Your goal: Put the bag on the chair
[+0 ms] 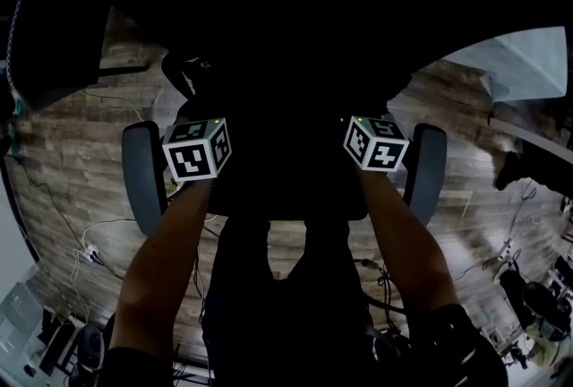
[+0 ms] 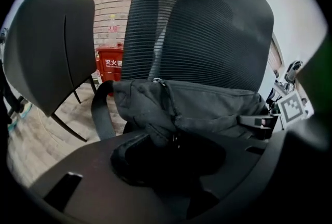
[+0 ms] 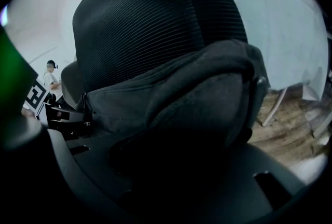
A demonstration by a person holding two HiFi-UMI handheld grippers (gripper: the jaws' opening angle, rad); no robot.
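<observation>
The left claw is clamped on a fold of the black bag; the right claw is closed on its other end; the bag sits close against the mesh back of the chair, between its armrests

The bag lies in front of the back of the chair, between the left armrest and the right armrest. The left hand-held gripper is at its left end, and the right hand-held gripper is at its right end.

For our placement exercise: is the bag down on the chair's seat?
Cannot tell. The bag is in front of the chair's mesh backrest, but no view shows the seat under it.
</observation>
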